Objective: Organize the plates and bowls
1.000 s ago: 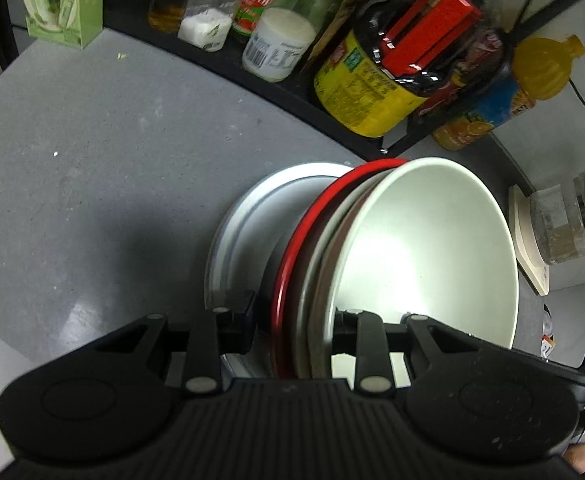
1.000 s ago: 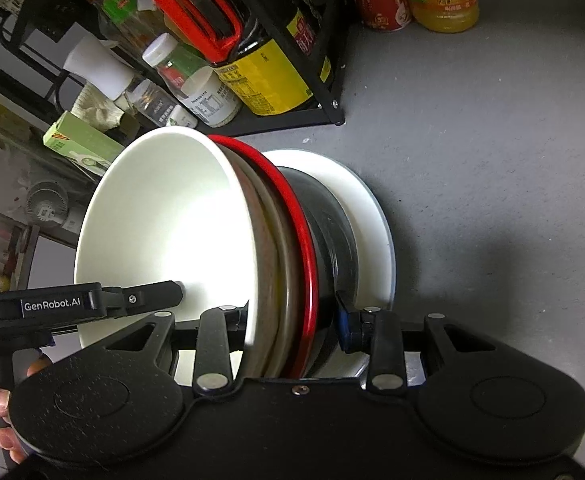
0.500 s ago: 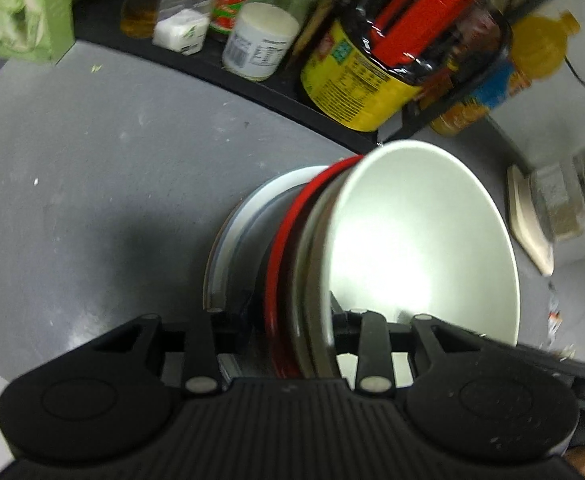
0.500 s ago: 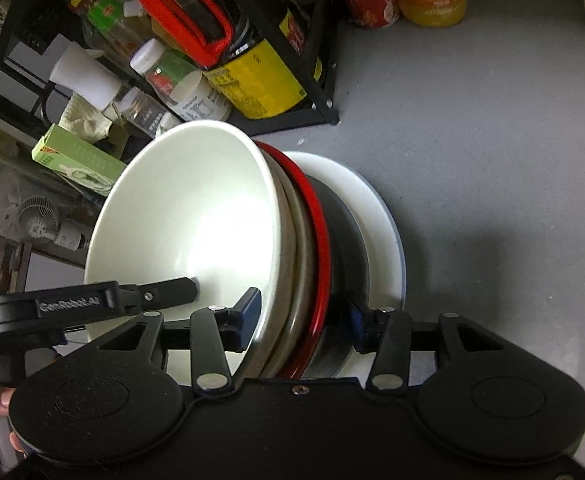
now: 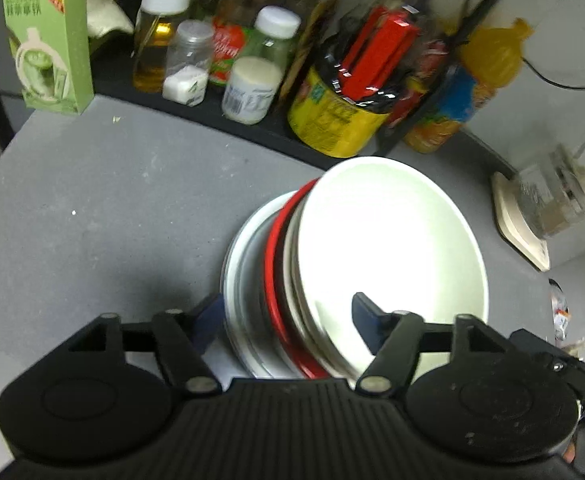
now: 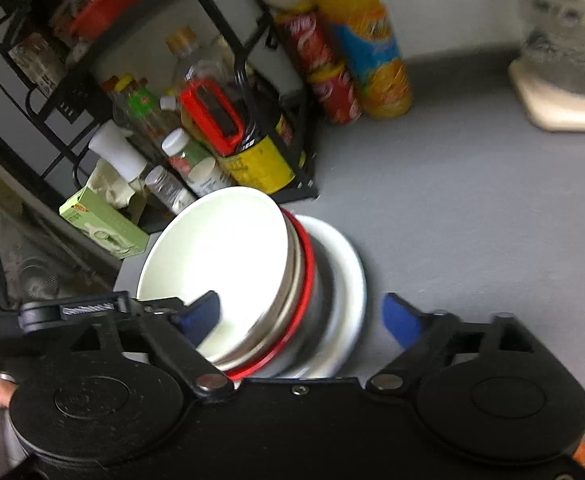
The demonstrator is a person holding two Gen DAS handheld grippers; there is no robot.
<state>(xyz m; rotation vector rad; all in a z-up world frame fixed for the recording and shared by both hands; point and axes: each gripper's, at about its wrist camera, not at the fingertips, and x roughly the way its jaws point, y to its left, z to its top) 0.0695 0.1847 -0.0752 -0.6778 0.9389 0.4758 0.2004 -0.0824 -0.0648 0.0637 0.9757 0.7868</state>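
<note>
A stack of dishes stands on the grey counter (image 5: pixel 92 200). A white bowl (image 5: pixel 392 248) is on top, with a red-rimmed bowl (image 5: pixel 272 292) under it and a white plate (image 5: pixel 232 280) at the bottom. My left gripper (image 5: pixel 288 318) straddles the stack's near edge; its jaws are opening and the blue pads (image 5: pixel 366 316) stand clear of the dishes. In the right wrist view the same white bowl (image 6: pixel 220 256), red rim (image 6: pixel 310 280) and plate (image 6: pixel 348 280) lie between the opening jaws of my right gripper (image 6: pixel 300 318), whose pads (image 6: pixel 402 320) are also clear.
A black rack (image 6: pixel 252 80) with sauce bottles and jars stands right behind the stack. A green carton (image 5: pixel 48 40) is at the back left. An orange juice bottle (image 6: pixel 368 52), red cans (image 6: pixel 324 76) and a glass jar on a cream board (image 6: pixel 560 92) line the wall.
Both grippers were shut on the stack's rim. Their jaws have now spread wide off it, and both have lifted and drawn back a little. The stack stays on the counter.
</note>
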